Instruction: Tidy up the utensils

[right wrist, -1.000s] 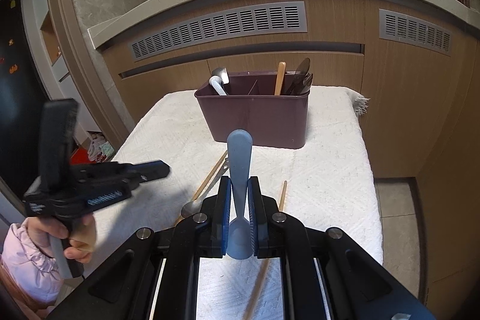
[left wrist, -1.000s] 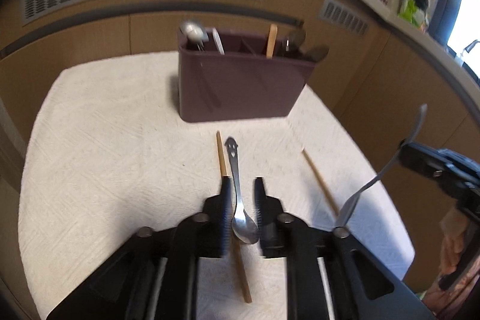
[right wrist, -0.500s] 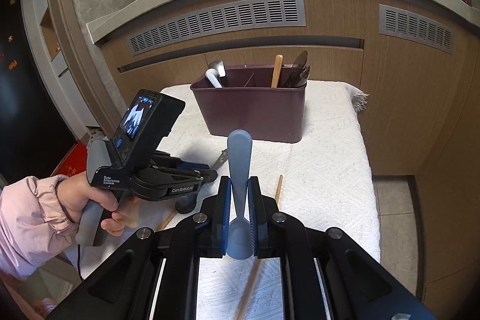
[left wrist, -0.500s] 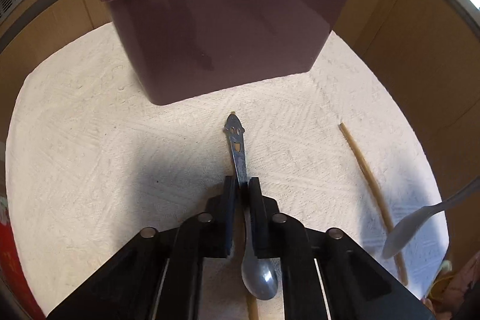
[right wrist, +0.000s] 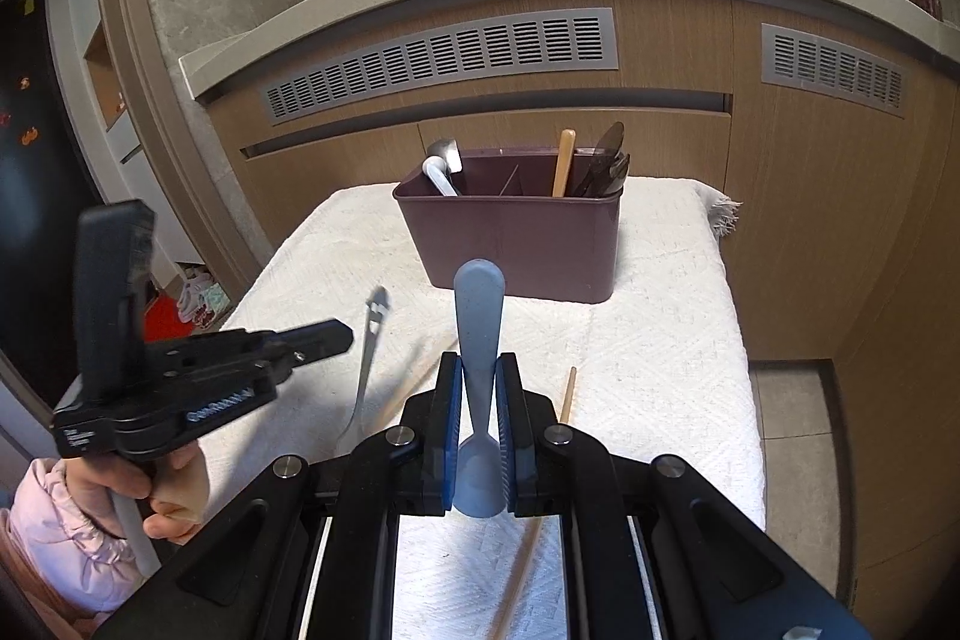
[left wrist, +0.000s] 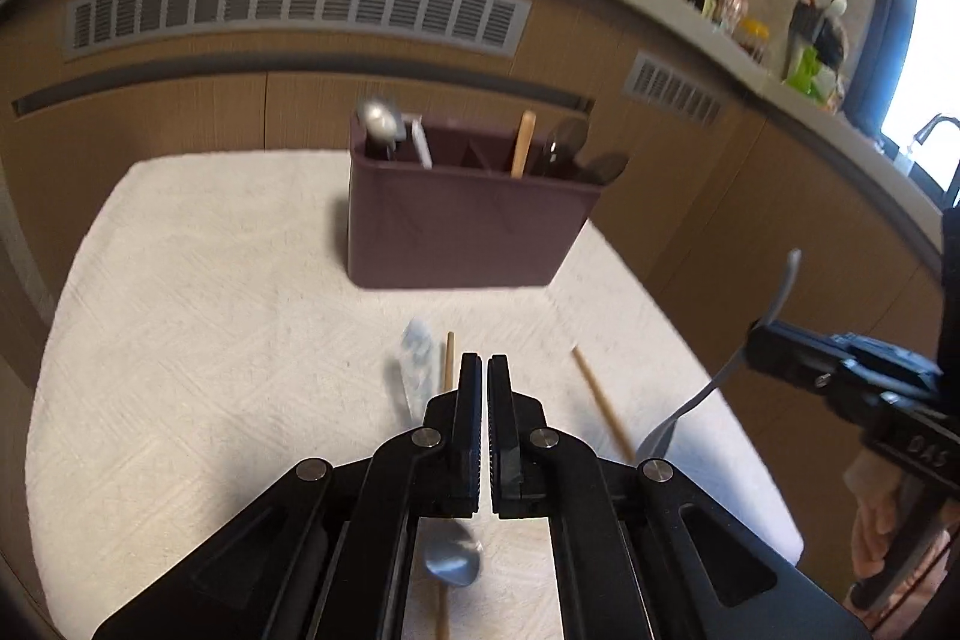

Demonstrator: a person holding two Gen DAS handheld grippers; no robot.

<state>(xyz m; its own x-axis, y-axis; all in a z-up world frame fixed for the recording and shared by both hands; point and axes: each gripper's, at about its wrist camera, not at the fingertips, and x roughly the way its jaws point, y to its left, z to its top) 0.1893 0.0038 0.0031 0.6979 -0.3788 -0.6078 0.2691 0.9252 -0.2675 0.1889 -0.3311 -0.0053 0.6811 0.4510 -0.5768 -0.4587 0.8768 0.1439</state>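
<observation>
Wood-fronted kitchen cabinets [right wrist: 660, 100] with grey vents stand behind a surface [right wrist: 660, 340] spread with a white textured cloth. At its far end stands the maroon utensil caddy [right wrist: 516, 244]. It is upright, with a metal ladle and a white handle in its left compartment, and a wooden stick and dark utensils at its right end.

Our right claw [right wrist: 478, 370] is clamped on a blue-grey spoon [right wrist: 478, 316], handle pointing at the caddy, bowl back between the pads. Our left claw [left wrist: 485, 364] is pinched almost together, with only a bright sliver between the pads and nothing in it. The metal spoon [left wrist: 453, 562] runs just left of and under that claw, its bowl showing below the frame. We judge it is not gripped. Two wooden chopsticks lie on the cloth, one [left wrist: 449, 370] near the metal spoon and one [left wrist: 600, 406] further right.

The risk is on the left. If the spoon has escaped the pads, it may drop onto the chopstick or skid towards the cloth's near edge, and the grasp would need redoing. On the right, the long handle could catch the caddy rim if lowered at a slant.

The metal spoon's handle is smeared by motion in both views, so we cannot say whether it touches the cloth. The caddy's dividers are mostly hidden by its front wall.
</observation>
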